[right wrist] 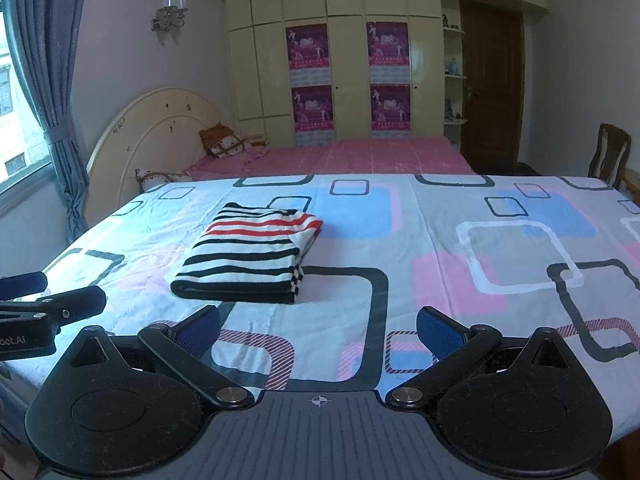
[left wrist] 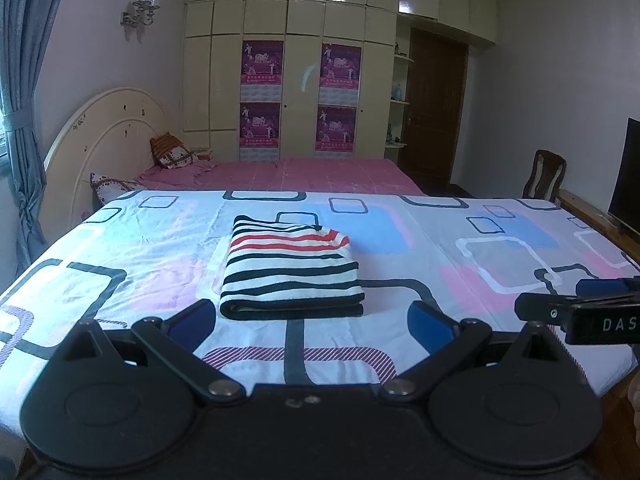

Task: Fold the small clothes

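A striped garment [left wrist: 290, 268], white with black and red bands, lies folded into a neat rectangle on the patterned sheet [left wrist: 120, 248]. My left gripper [left wrist: 312, 322] hovers just in front of its near edge, open, nothing between the blue pads. In the right wrist view the same folded garment [right wrist: 250, 254] sits ahead and to the left of my right gripper [right wrist: 320, 332], which is open and holds nothing. The right gripper [left wrist: 576, 308] also shows at the right edge of the left wrist view. The left gripper [right wrist: 44, 300] shows at the left edge of the right wrist view.
The sheet [right wrist: 460, 240] covers a wide flat surface with free room to the right. Behind it lie a pink bed [left wrist: 288, 174] with pillows [left wrist: 172, 152], a cream wardrobe [left wrist: 292, 80], a brown door [left wrist: 434, 108], a wooden chair [left wrist: 546, 174] and a dark screen [left wrist: 628, 176].
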`<action>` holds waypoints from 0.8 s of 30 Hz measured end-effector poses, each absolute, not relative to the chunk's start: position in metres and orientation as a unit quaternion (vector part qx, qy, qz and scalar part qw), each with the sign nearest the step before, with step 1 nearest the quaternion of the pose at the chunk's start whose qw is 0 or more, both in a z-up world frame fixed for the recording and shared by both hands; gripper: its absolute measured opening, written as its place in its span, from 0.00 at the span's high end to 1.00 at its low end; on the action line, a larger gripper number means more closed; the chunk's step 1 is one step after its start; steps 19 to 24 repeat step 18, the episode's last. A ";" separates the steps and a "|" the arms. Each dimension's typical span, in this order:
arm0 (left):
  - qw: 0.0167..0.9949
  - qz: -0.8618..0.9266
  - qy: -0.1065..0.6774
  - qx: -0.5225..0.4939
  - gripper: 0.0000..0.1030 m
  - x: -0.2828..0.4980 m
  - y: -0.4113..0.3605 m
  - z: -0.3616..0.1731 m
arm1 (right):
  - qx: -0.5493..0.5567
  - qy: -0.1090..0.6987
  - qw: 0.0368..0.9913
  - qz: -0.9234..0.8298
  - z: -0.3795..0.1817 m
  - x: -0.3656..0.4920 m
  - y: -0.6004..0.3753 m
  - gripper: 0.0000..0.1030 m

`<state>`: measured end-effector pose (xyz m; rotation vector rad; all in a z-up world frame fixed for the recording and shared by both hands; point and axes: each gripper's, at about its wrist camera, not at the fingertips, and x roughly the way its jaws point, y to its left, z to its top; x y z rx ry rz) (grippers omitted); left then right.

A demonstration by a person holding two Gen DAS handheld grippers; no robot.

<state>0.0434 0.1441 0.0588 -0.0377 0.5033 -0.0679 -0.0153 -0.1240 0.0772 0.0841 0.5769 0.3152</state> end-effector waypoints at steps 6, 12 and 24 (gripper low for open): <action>0.968 -0.032 0.250 -0.019 0.01 0.045 0.146 0.057 | 0.043 0.286 0.945 0.154 0.074 -0.014 -0.124 0.00; 0.967 -0.033 0.253 -0.016 0.02 0.046 0.146 0.054 | 0.041 0.289 0.944 0.156 0.073 -0.012 -0.121 0.00; 0.966 -0.039 0.254 -0.009 0.03 0.046 0.143 0.054 | 0.043 0.289 0.943 0.159 0.072 -0.012 -0.121 0.00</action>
